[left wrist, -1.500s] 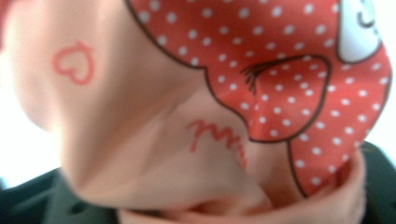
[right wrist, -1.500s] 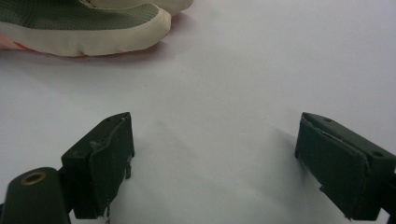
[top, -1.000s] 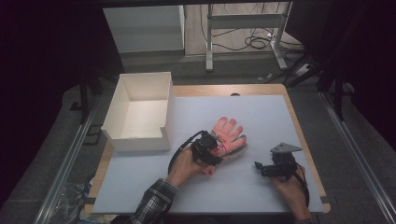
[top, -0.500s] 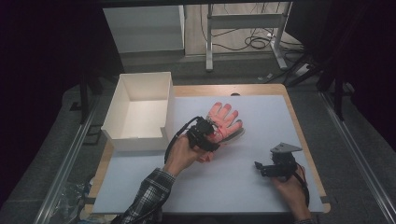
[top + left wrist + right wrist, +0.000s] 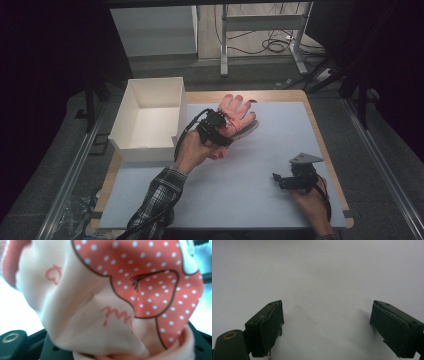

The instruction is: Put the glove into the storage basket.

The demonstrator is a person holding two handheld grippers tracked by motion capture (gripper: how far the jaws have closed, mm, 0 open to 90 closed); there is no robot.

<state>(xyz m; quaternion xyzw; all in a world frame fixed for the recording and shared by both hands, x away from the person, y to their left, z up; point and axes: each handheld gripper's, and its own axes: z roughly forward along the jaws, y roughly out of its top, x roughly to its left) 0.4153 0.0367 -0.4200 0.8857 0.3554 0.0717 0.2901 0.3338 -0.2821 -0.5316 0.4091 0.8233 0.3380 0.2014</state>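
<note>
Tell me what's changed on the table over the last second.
The left gripper, shut on the pink glove, has carried it up and toward the far edge, nearer the white box. The right gripper has stayed put, jaws open over the white mat.

glove (image 5: 239, 111) right of box (image 5: 150, 120), above table (image 5: 260, 165).

White open box (image 5: 150, 120) at table's (image 5: 240, 195) left edge

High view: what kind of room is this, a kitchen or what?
Probably a lab or workshop, not a kitchen: a work table with a white sheet, cables on the floor behind, and metal frame legs nearby.
</note>
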